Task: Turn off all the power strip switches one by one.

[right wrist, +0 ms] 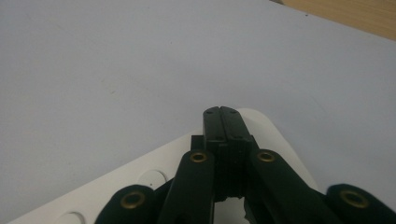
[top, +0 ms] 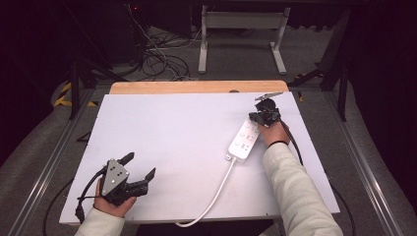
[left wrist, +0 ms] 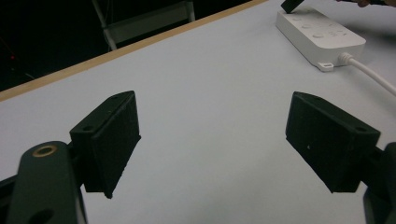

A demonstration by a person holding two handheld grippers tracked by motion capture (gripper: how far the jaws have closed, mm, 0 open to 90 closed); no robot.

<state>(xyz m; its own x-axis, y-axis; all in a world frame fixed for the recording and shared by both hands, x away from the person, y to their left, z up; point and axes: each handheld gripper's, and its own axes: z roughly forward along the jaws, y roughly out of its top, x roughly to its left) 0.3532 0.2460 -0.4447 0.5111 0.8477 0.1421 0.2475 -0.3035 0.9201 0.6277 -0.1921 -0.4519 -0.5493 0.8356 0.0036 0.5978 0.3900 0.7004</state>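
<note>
One white power strip (top: 244, 139) with one cable (top: 212, 196), two claws, one table (top: 162, 128)

Dark room, grey floor (top: 314, 54), tangled cables (top: 160, 61), white desk frame (top: 243, 22).

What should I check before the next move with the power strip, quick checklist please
1. Right claw shut, nothing between its jaws: ok.
2. Right claw over the far end of the power strip: ok; touching it: cannot tell.
3. Left claw open, holding nothing: ok.
4. Left claw well apart from the strip: ok.
5. Strip lying flat on the table: ok.
6. White cord trailing off the near edge, away from both claws: ok.
</note>
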